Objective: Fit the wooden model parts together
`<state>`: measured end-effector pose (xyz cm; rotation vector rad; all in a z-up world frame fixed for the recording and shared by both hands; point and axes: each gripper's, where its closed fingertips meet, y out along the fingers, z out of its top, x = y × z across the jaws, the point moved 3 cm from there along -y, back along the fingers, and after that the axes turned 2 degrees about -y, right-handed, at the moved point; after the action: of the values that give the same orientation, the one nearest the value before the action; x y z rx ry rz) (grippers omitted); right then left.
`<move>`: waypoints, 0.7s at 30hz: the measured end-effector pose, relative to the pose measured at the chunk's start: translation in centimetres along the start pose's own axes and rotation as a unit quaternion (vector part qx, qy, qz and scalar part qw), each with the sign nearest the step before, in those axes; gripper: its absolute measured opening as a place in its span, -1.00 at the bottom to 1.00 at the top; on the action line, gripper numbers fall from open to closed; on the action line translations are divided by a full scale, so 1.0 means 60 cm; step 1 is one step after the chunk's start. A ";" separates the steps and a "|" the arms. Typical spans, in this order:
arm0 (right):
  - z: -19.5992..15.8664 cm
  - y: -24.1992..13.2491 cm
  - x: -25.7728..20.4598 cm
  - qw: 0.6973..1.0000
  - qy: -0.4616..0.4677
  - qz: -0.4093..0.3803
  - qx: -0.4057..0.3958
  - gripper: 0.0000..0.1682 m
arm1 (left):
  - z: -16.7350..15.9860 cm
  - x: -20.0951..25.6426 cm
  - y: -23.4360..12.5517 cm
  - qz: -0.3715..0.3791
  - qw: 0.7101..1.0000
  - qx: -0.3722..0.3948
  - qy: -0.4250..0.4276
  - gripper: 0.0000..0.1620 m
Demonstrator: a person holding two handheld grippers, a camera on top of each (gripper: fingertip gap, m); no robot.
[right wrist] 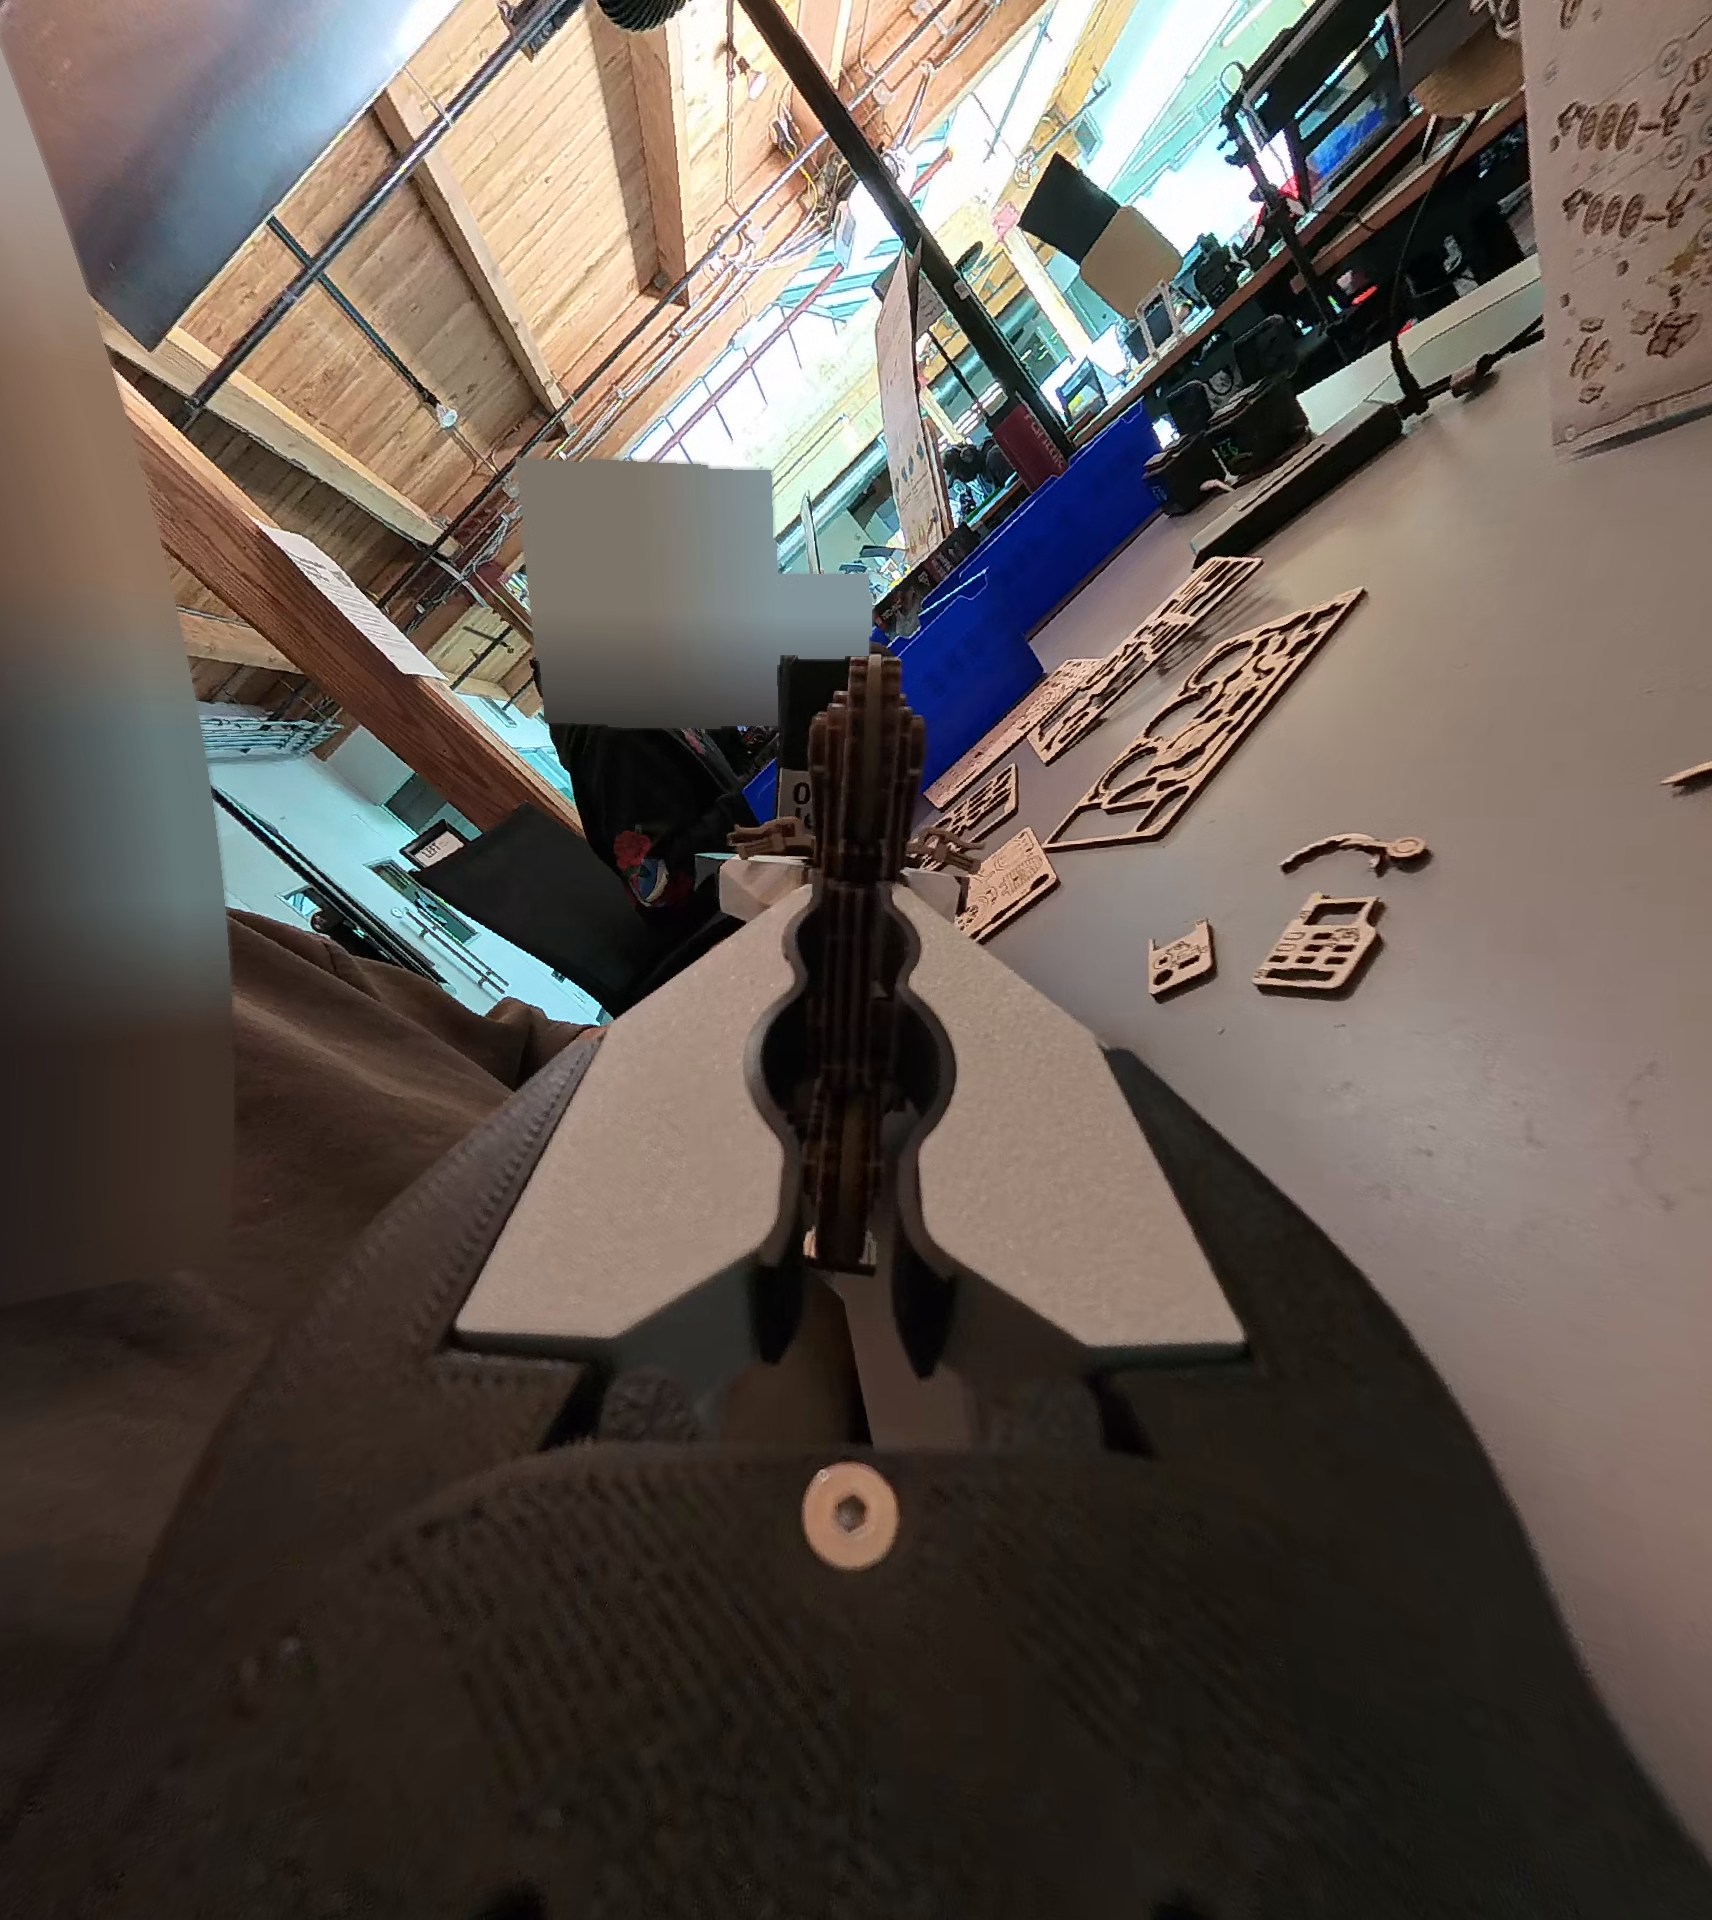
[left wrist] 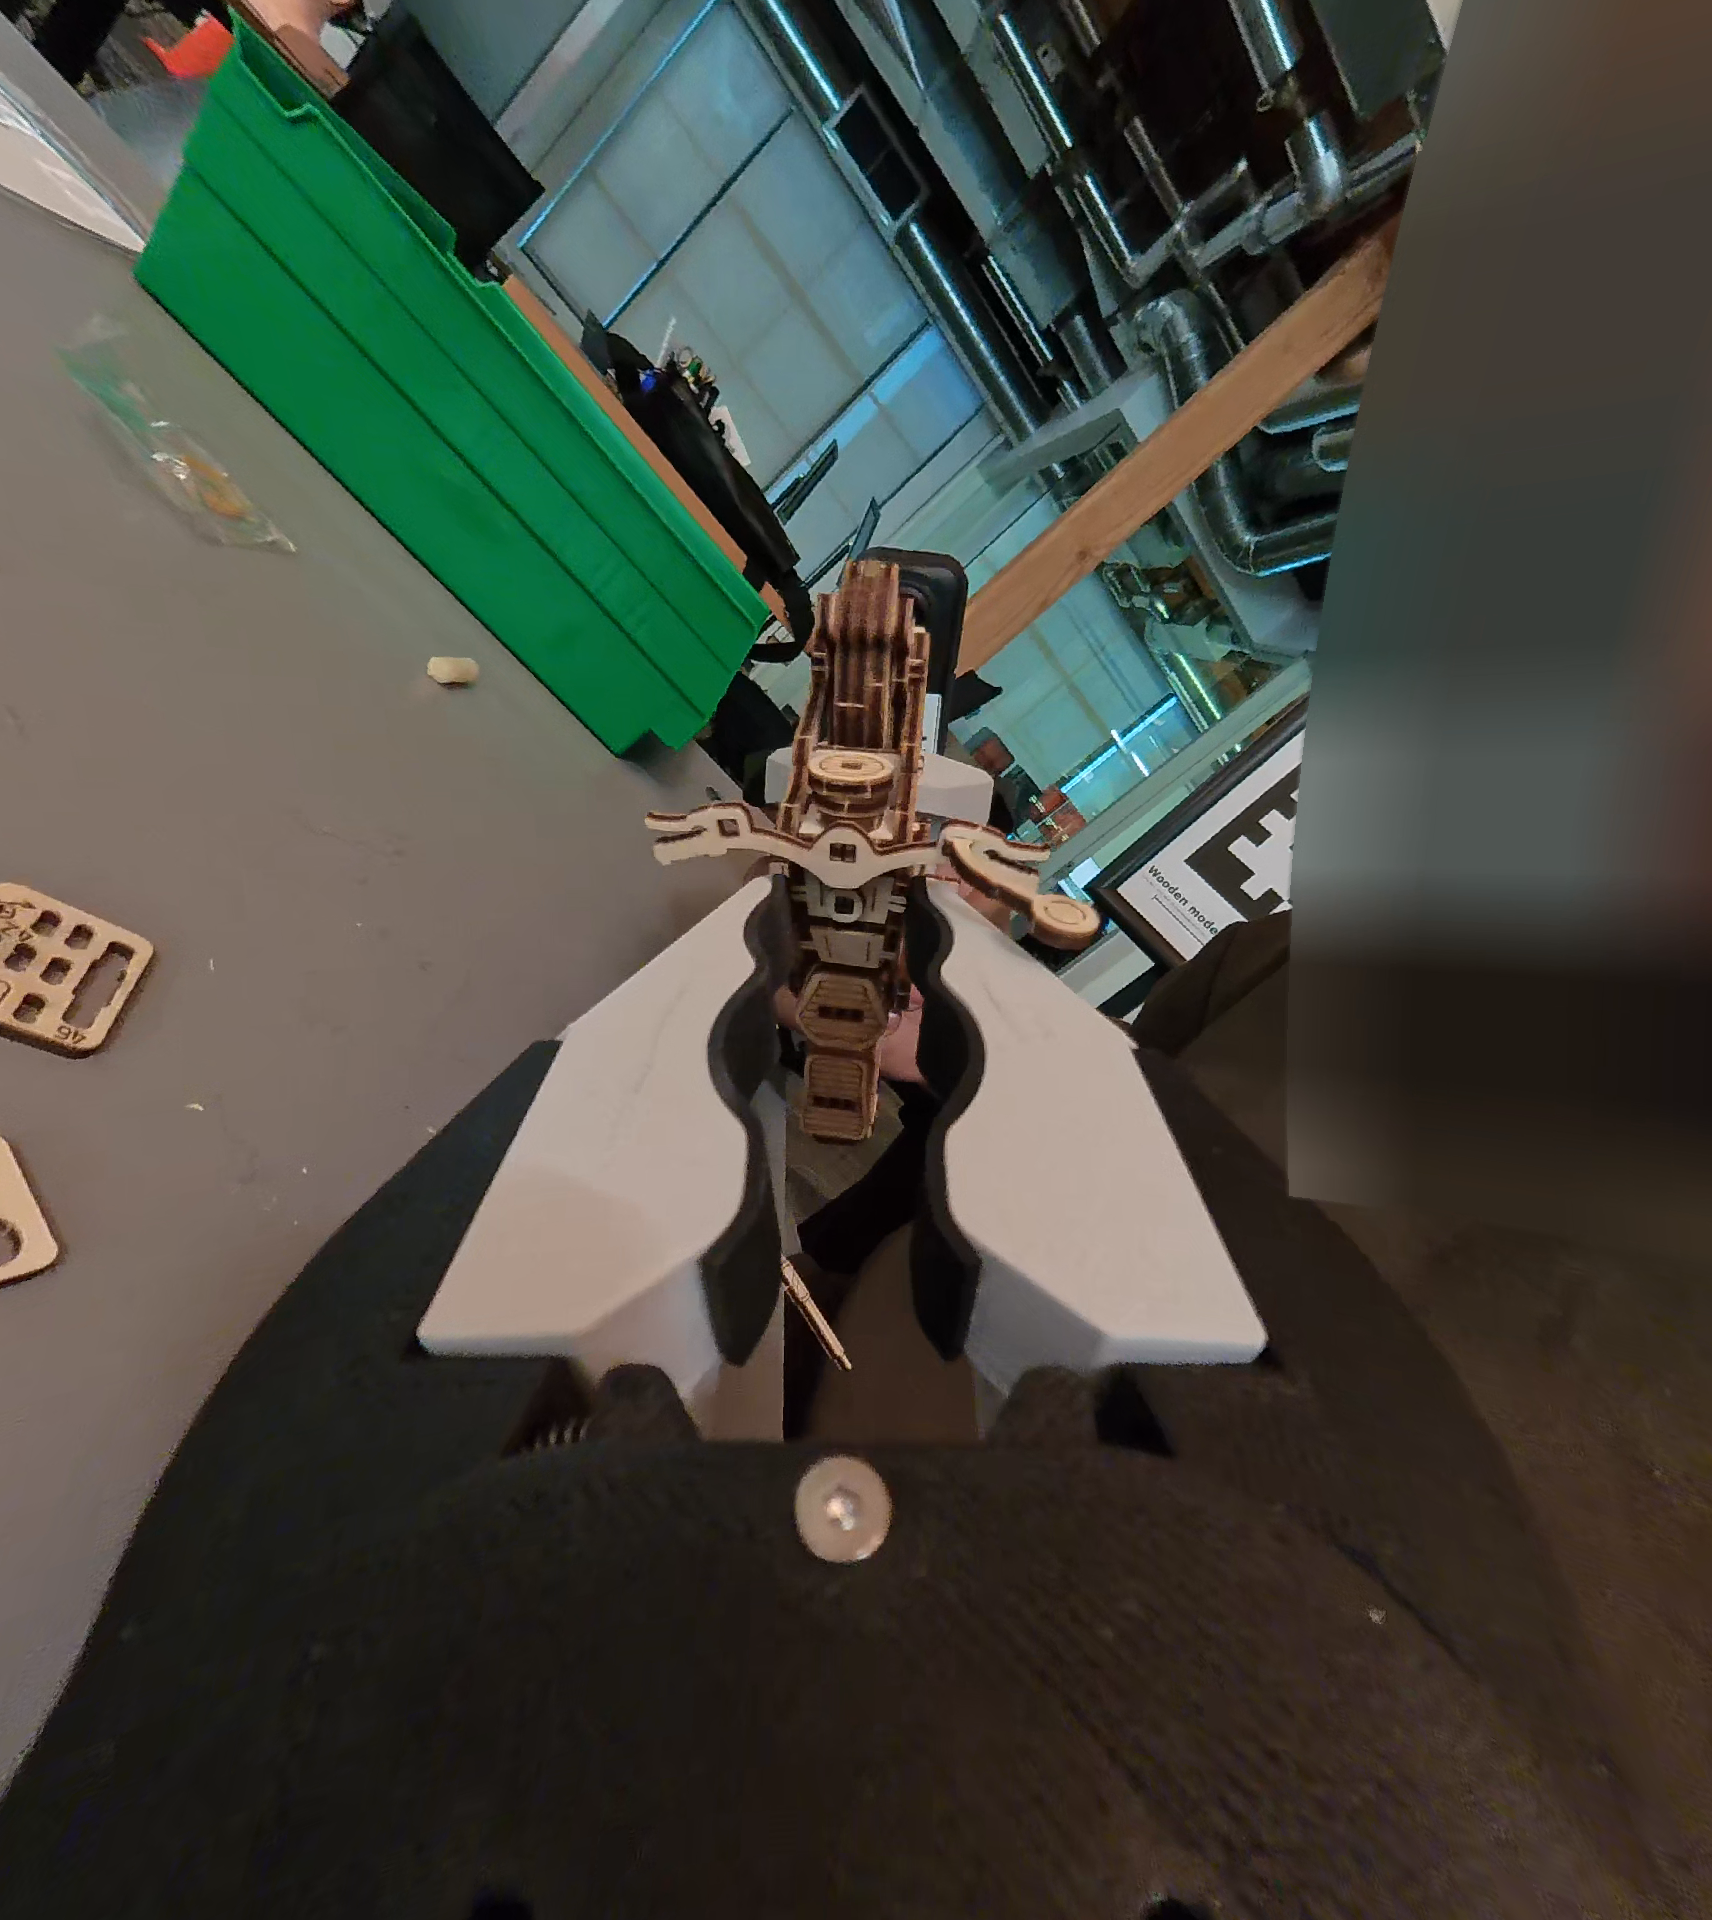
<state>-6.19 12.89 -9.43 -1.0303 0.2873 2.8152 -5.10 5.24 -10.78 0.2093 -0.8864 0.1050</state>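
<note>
A layered wooden model, shaped like a motorcycle with handlebars, is held in the air between both grippers, above the grey table. My left gripper is shut on the model's front just below the handlebars. In the right wrist view the model shows edge-on, and my right gripper is shut on its body. The right gripper's white fingers show behind the model in the left wrist view. A thin wooden pin lies deep between the left fingers.
Punched-out wooden offcuts lie on the table at the left, with a green bin and a clear bag behind. In the right wrist view lie part sheets, a loose curved part, a blue bin and an instruction sheet. Only a small space, under 4 cm, lies between the two pairs of fingers.
</note>
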 end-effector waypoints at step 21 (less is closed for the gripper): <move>0.004 -0.006 0.007 1.000 0.027 0.005 0.015 -0.91 | -0.004 -0.007 0.002 -0.003 1.000 0.012 -0.017 -0.62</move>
<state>-6.58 13.34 -9.56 -1.1017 0.3393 2.7867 -5.23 5.40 -11.24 0.2370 -0.9186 0.1067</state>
